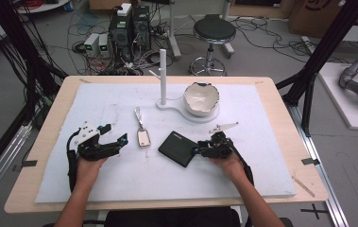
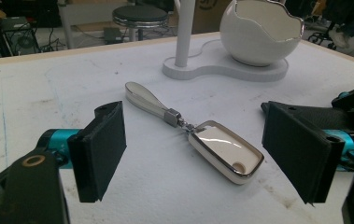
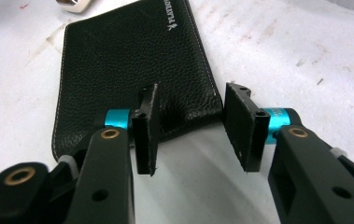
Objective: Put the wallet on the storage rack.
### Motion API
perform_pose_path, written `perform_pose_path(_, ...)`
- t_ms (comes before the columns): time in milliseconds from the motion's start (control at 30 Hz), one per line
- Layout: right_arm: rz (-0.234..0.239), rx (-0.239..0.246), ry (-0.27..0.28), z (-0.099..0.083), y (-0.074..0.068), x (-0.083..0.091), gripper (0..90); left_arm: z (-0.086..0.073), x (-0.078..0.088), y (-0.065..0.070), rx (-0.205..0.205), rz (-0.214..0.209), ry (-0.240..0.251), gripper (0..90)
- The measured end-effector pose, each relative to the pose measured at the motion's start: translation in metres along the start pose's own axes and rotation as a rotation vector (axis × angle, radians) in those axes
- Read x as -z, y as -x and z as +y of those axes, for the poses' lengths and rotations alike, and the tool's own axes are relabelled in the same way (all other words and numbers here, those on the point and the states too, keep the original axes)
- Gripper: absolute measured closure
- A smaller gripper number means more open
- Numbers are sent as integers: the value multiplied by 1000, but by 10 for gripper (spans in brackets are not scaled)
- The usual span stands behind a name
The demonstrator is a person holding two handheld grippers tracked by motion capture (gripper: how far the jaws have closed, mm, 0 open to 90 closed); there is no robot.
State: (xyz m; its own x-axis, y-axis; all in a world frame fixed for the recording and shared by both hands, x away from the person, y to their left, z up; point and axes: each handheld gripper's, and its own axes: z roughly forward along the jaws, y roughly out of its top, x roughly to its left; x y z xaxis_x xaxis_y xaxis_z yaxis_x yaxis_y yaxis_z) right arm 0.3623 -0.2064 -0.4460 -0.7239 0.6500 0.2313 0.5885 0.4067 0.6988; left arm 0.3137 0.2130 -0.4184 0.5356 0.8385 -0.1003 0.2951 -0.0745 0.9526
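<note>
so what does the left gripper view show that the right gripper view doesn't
Left gripper view alone: the whole key fob with its strap, lying between the left tongs, whose jaws stand wide open and touch nothing; also the white eggshell-shaped bowl on its white stand, and a black stool beyond the table.

Right gripper view alone: the black leather wallet, its near corner sitting between the jaws of the right tongs, with a gap showing at the right pad.

Both: the white mat covering the table, and a glimpse of the key fob.

black tool, cyan hubs, brass rivets
</note>
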Motion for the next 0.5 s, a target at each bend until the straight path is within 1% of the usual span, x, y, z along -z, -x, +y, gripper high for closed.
perform_pose_path(33,0,0,0,0,0,0,612,0,0,0,-2,-5,-2,216)
perform_pose_path(67,-14,31,2,1,-1,1,644,0,0,1,4,-19,-4,216)
perform_pose_path(100,-21,50,5,1,-2,1,656,0,-1,1,8,-30,-7,216)
perform_pose_path(167,-26,66,9,1,-2,1,676,-1,-2,2,11,-48,-16,216)
perform_pose_path(200,-28,71,9,2,-2,2,687,-1,-2,2,11,-48,-16,220)
perform_pose_path(233,-29,82,9,2,-2,3,698,-1,-3,4,8,-66,-23,230)
perform_pose_path(333,-38,115,23,3,-4,4,722,-1,-5,5,15,-89,-25,275)
perform_pose_path(367,-38,127,27,3,-4,5,727,-1,-7,7,20,-118,-34,291)
perform_pose_path(400,-43,135,32,4,-5,6,730,-1,-9,9,23,-134,-42,312)
perform_pose_path(433,-43,144,40,4,-5,6,739,-1,-9,9,23,-134,-42,341)
perform_pose_path(467,-45,154,42,4,-6,7,742,0,-12,12,17,-149,-46,360)
perform_pose_path(500,-45,154,42,4,-6,7,742,0,-12,12,17,-149,-46,362)
